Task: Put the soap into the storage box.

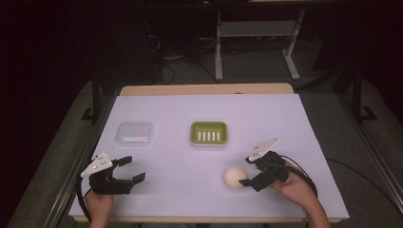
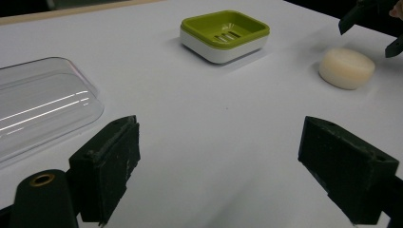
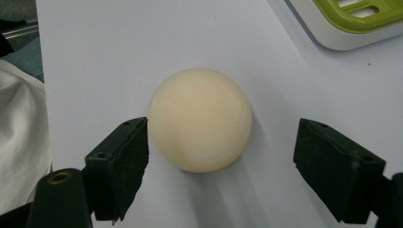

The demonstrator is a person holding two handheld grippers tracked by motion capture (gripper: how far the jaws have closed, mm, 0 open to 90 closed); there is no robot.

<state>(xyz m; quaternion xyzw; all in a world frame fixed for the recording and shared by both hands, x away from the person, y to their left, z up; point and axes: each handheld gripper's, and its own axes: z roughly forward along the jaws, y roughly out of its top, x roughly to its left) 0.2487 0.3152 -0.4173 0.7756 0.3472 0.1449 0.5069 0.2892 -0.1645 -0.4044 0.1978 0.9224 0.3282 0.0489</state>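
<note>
Right gripper view is showing our right claw (image 3: pixel 223 161) spread wide around the soap (image 3: pixel 199 118), one jaw touching it. Our left claw (image 1: pixel 132 170) is hovering spread over the tabletop (image 1: pixel 209 199), near the lid (image 1: pixel 134 133).

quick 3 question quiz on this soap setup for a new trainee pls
1. True or false: the round soap already lies in the green soap dish.
2. Which hand-held gripper is at the soap? A) left hand-held gripper B) right hand-held gripper
3. What lies on the table to the left of the dish in the high view?

Key
1. False: the soap lies on the table, apart from the dish.
2. B: its open jaws stand either side of the soap, not yet shut on it.
3. A clear plastic lid.
</note>
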